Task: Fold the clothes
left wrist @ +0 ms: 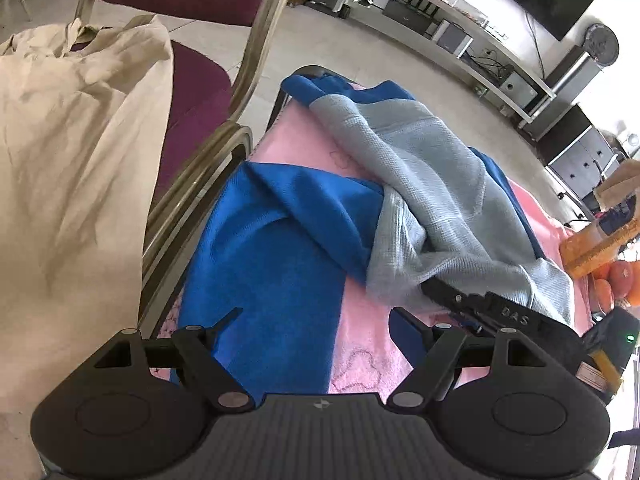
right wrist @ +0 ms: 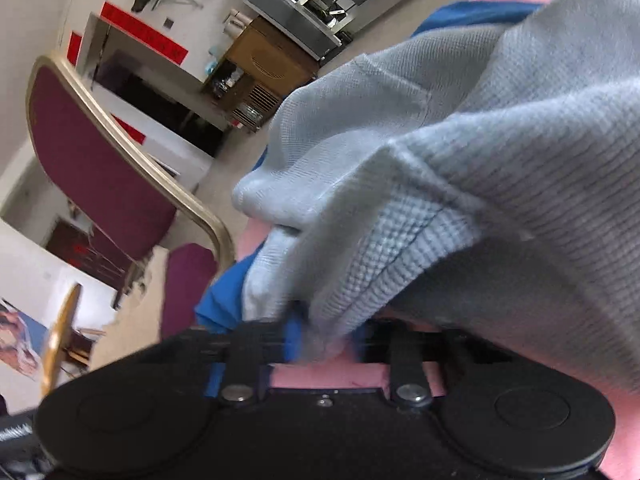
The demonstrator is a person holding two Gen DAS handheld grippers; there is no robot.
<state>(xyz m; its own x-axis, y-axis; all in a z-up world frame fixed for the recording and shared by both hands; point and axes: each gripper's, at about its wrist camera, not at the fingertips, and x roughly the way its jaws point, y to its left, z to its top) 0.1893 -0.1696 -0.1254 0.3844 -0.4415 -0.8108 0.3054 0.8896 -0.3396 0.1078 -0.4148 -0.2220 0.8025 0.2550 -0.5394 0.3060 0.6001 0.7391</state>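
Note:
A blue and pale grey knitted garment (left wrist: 420,168) lies crumpled on a pink cloth (left wrist: 368,352) over the table. Its blue part (left wrist: 280,240) spreads flat toward me. My left gripper (left wrist: 316,320) hovers open over that blue part and the pink cloth, with nothing between its fingers. My right gripper (left wrist: 436,292) reaches in from the right, its tips tucked under the grey edge. In the right wrist view the grey ribbed hem (right wrist: 380,248) bunches down into my right gripper (right wrist: 320,344), which is shut on it. The fingertips are hidden by the fabric.
A maroon chair with a gold frame (left wrist: 192,92) stands close at the table's left, and a beige garment (left wrist: 72,160) is draped over it. Orange items (left wrist: 600,248) sit at the table's right edge. Low shelving (left wrist: 460,32) lines the far wall.

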